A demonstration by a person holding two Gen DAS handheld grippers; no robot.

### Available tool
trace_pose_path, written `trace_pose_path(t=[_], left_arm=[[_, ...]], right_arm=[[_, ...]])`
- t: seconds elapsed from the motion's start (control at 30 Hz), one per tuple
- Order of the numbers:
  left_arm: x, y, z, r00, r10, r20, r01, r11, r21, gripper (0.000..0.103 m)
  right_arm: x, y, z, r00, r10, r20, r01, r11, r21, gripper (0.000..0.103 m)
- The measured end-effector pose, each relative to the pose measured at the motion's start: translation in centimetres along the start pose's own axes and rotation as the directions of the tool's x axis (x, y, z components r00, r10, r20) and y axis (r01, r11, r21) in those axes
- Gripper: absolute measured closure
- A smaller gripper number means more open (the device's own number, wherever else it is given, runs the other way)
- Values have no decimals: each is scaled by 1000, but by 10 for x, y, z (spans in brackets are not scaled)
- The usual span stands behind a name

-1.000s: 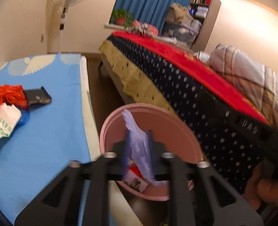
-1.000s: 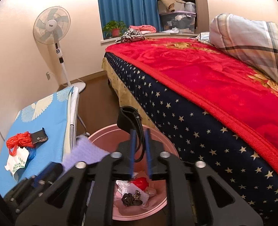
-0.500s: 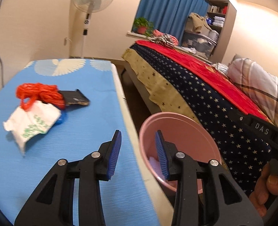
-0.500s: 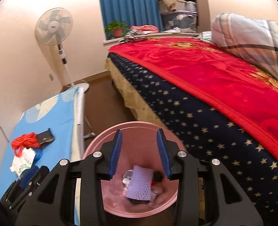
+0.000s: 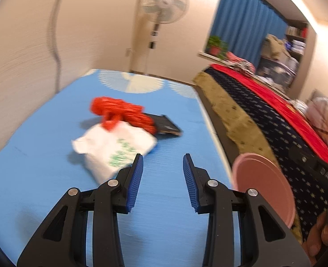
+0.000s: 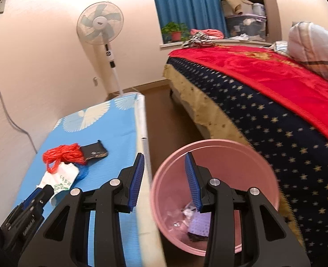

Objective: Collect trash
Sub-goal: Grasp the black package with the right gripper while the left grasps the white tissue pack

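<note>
— What do those tools in the person's hands look like?
— Both alike. The left gripper (image 5: 163, 183) and the right gripper (image 6: 164, 182) have black plastic arms with triangular cut-outs, round silver screws at the joints and ribbed blue pads (image 5: 136, 183) inside.

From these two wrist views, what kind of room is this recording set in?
Most likely a bedroom: a bed under a red blanket with a pillow, a standing fan and blue curtains.
</note>
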State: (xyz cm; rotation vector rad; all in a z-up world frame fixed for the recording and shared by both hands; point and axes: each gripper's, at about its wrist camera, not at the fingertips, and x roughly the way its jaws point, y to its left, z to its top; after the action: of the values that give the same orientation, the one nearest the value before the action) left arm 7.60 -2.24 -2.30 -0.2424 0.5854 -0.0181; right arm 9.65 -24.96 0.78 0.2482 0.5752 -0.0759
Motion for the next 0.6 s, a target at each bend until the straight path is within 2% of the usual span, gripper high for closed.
trace_pose_path(t=[0.03, 0.1, 0.17, 0.23, 0.33, 0.43, 0.6], left_arm=[[1, 5, 1, 1000, 24, 3, -24, 1000, -14, 66], [7, 14, 3, 998, 69, -6, -70, 997, -39, 59], [11, 19, 4, 994, 111, -12, -112, 992, -52, 47], [16, 25, 5, 988, 153, -15, -154, 986, -63, 41], [27, 34, 6, 974, 226, -36, -228, 970, -87, 22], [38, 48, 6, 961, 268, -68, -275, 952, -137, 20], [53, 58, 6, 959, 261, -111, -277, 946, -167, 20]], right_arm=[[5, 4, -1, 1000, 11, -4, -11, 1000, -3, 64], [11, 9, -3, 1000, 20, -4, -20, 1000, -7, 65], [16, 14, -3, 1000, 25, 11, -25, 999, -23, 65], [21, 18, -2, 999, 42, 21, -42, 999, -24, 65], [32, 26, -2, 997, 73, 20, -72, 997, -27, 65], [45, 35, -2, 994, 106, 7, -106, 994, -40, 65], [65, 45, -3, 990, 139, -14, -140, 989, -39, 65]])
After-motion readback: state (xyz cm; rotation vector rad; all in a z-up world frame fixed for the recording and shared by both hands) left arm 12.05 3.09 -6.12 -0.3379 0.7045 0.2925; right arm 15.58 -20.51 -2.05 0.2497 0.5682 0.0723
